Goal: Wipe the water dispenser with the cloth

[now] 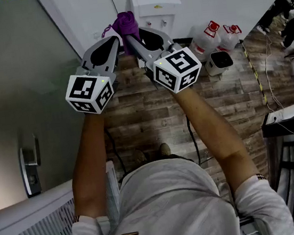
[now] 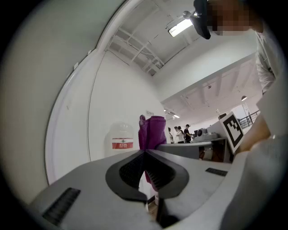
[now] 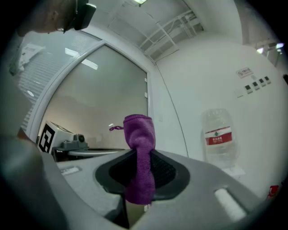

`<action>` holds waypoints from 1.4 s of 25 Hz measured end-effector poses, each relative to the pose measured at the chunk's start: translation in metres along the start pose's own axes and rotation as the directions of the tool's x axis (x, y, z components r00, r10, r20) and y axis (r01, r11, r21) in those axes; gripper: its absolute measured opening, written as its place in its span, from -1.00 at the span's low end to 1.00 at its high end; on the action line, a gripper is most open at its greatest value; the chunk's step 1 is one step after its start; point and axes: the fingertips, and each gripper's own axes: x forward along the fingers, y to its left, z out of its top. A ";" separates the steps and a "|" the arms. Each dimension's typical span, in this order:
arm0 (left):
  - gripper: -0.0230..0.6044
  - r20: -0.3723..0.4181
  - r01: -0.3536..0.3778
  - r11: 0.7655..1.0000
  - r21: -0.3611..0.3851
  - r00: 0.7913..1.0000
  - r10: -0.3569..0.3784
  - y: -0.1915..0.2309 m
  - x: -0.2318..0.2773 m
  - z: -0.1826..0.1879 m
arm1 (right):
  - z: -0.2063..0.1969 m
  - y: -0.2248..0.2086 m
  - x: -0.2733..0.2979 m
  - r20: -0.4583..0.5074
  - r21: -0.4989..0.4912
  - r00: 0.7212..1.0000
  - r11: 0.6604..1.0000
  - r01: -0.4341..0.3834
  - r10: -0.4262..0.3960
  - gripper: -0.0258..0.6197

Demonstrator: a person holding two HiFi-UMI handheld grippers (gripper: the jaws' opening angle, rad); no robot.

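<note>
We judge the cloth (image 1: 125,23) to be light, soft and limp. It is purple and looks like terry. It will fold and sag wherever it is not held, and it is not fragile or slippery. The best hold for such a thing is a bunched part near the middle, so that a good pad of fabric stands free beyond the jaws to press on the surface. This is about how it is taken now. In the right gripper view the right gripper (image 3: 140,155) is clenched on the cloth (image 3: 139,130). The jaws pinch a narrow waist of it, a rounded bundle stands up above them, and a shorter end hangs below. In the left gripper view the left gripper (image 2: 144,155) has its jaws pressed together with nothing between them. The purple cloth (image 2: 153,132) seen past them belongs to the other hand. From the head view both grippers are raised side by side in front of the person, the left gripper (image 1: 110,44) just beside the right gripper (image 1: 135,35). The white water dispenser (image 1: 156,5) stands against the wall just beyond the cloth. We cannot tell if the cloth touches it already; it seems not. Because the cloth gives way easily, we think the wiping will need a firm press.
</note>
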 end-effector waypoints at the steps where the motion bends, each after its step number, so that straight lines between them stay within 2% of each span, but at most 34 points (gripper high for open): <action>1: -0.93 0.002 -0.001 1.000 0.000 1.000 0.001 0.001 0.000 0.000 | -0.001 0.000 0.000 -0.001 -0.001 1.000 1.000 0.001 -0.001 -0.64; 19: -0.93 0.009 0.021 1.000 -0.010 1.000 -0.021 0.017 0.000 -0.004 | -0.002 0.001 0.013 0.019 0.011 1.000 1.000 0.019 -0.019 -0.63; 35: -0.93 0.019 0.028 0.998 -0.049 0.999 -0.027 0.064 -0.009 -0.024 | -0.027 -0.001 0.042 0.003 0.038 0.996 0.995 0.088 -0.088 -0.63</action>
